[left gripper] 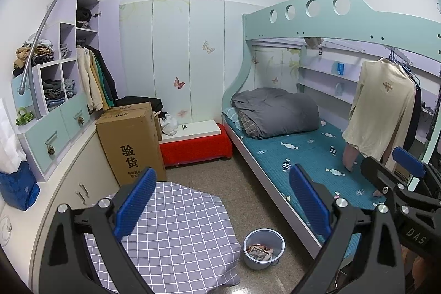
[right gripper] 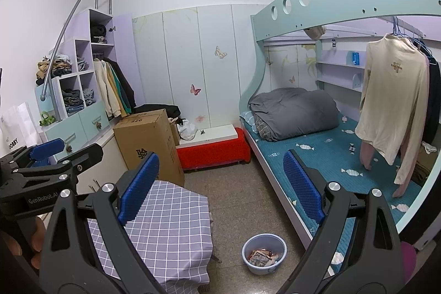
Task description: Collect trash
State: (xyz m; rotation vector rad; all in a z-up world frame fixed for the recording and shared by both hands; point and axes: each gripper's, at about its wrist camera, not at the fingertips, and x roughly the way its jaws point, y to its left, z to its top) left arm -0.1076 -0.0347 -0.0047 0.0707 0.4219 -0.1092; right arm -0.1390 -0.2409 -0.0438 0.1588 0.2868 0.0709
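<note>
A pale blue bin [left gripper: 263,247] stands on the floor between the checked table and the bed, with crumpled wrappers [left gripper: 259,252] inside. It also shows in the right wrist view [right gripper: 264,252] with the wrappers [right gripper: 262,257]. My left gripper [left gripper: 222,207] is open and empty, held high above the table and the bin. My right gripper [right gripper: 220,189] is open and empty, likewise held high. The right gripper shows at the right edge of the left wrist view [left gripper: 397,170]; the left gripper shows at the left edge of the right wrist view [right gripper: 55,153].
A table with a grey checked cloth [left gripper: 176,228] is at lower left. A cardboard box [left gripper: 132,142] and a red bench [left gripper: 195,145] stand behind it. A bunk bed with a teal sheet [left gripper: 308,156], grey duvet and hanging clothes fills the right. Shelves and cabinets line the left wall.
</note>
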